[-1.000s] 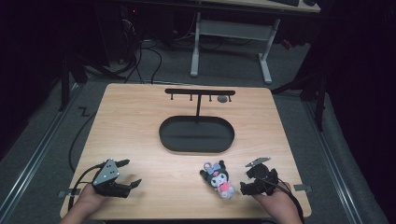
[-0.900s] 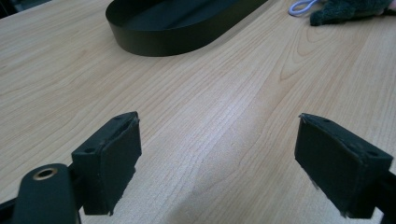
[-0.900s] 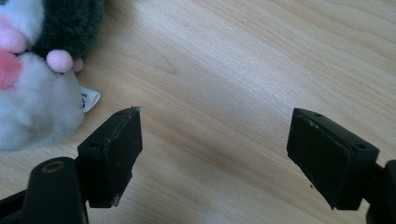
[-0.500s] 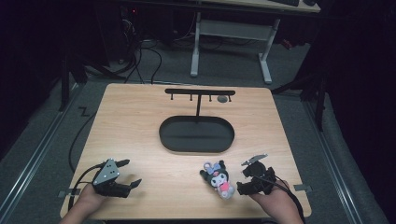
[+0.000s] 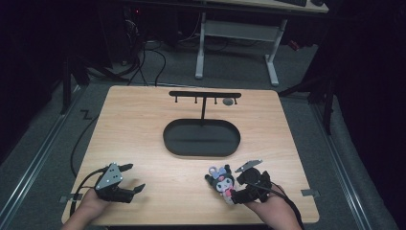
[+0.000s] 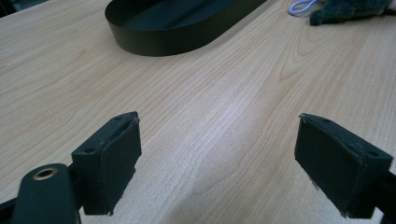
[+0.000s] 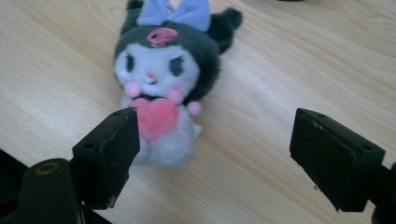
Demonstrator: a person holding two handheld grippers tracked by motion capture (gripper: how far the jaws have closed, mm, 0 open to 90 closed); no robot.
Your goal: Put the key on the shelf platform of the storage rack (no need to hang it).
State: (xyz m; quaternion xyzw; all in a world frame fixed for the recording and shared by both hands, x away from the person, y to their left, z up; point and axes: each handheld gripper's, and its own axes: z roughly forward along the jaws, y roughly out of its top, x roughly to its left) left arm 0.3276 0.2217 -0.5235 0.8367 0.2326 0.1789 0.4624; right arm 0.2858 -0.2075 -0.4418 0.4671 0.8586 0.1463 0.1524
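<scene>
At the near right of the tabletop [image 5: 143, 129] lies the plush [image 7: 163, 84], face up, just left of the right tongs [image 5: 239, 191]. Both tongs stand spread and empty; the right jaws have just been opening. Judged light, soft, compressible: grip across the torso, below the head.

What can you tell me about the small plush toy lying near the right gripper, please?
The plush toy is a soft, fuzzy figure with a black hood and pointed ears, a lilac bow on top, a pink emblem on the forehead, a white face with pink cheeks, and a pink heart on its white body. It lies on its back on the wooden table, near the front edge. The right gripper stands open, one of its fingers beside the toy's body; whether it touches, I cannot tell.
</scene>
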